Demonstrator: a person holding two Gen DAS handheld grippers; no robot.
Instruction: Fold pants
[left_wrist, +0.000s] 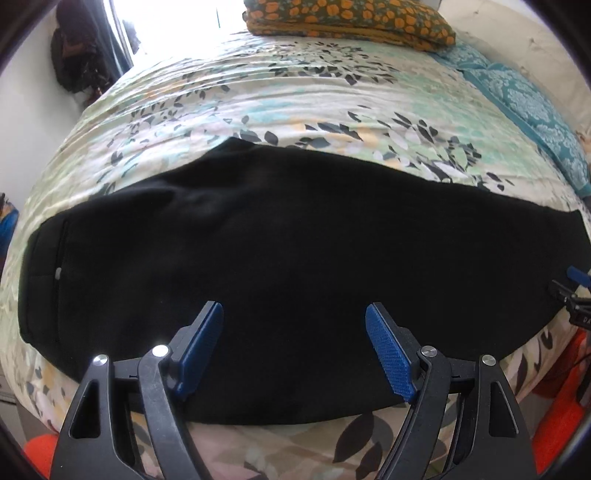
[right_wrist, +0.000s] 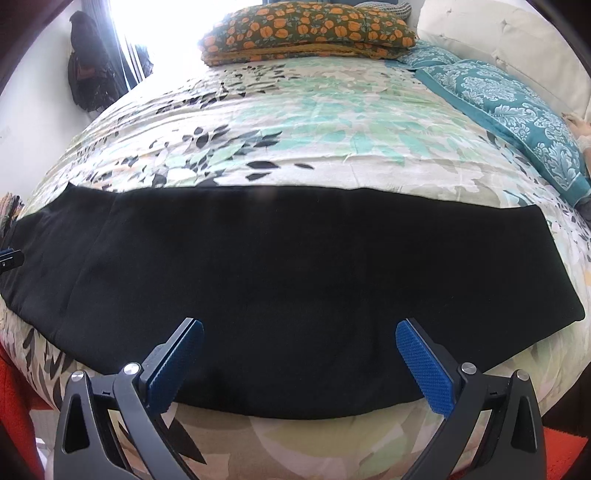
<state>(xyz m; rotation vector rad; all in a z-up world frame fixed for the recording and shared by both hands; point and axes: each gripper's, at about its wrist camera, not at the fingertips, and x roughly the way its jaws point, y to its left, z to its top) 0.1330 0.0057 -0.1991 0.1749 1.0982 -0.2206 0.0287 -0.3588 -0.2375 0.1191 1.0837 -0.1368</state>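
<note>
Black pants (left_wrist: 295, 258) lie flat across the near edge of the bed, folded lengthwise, waistband at the left in the left wrist view. They also show in the right wrist view (right_wrist: 295, 280), with the leg ends at the right. My left gripper (left_wrist: 294, 314) is open and empty, hovering over the pants' near middle. My right gripper (right_wrist: 300, 330) is open and empty over the near edge of the legs. The right gripper's tip shows at the far right of the left wrist view (left_wrist: 576, 280). The left gripper's tip shows at the left edge of the right wrist view (right_wrist: 9, 256).
The bed has a leaf-patterned cover (right_wrist: 295, 129). An orange-flowered pillow (right_wrist: 306, 29) lies at the far side. A teal patterned pillow (right_wrist: 517, 110) lies at the right by a cream headboard (right_wrist: 498, 44). Dark bags (right_wrist: 88, 62) hang on the left wall.
</note>
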